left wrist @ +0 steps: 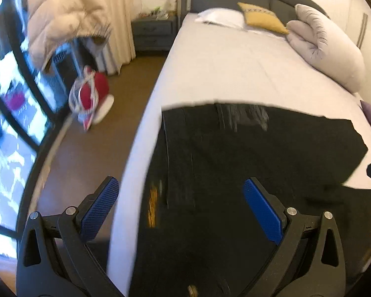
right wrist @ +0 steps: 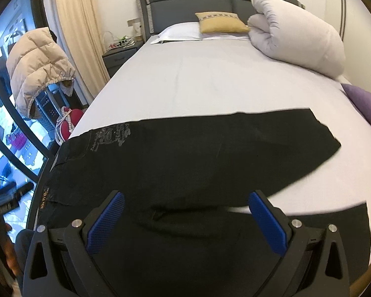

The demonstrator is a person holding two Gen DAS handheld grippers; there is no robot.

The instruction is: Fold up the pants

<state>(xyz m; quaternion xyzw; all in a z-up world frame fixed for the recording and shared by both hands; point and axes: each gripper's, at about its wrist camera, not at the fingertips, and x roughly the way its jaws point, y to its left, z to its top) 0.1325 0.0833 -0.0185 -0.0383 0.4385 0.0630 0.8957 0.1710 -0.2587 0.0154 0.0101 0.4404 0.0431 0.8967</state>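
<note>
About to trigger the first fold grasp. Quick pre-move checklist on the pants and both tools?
1. Left tool open, nothing held: ok.
2. Right tool open, nothing held: ok.
3. Pants spread flat on the bed, legs apart: ok.
4. Waistband fully on the bed: not ok, it sits at the left edge.
5. Fold area clear of the purple cushion: ok, cushion sits beside the far leg, apart.
6. Left view sharp enough to aim: not ok, blurred.

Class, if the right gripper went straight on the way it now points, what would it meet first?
Probably the black pants spread on the white-sheeted bed: the open right gripper hangs directly over them, though depth is unclear.
</note>
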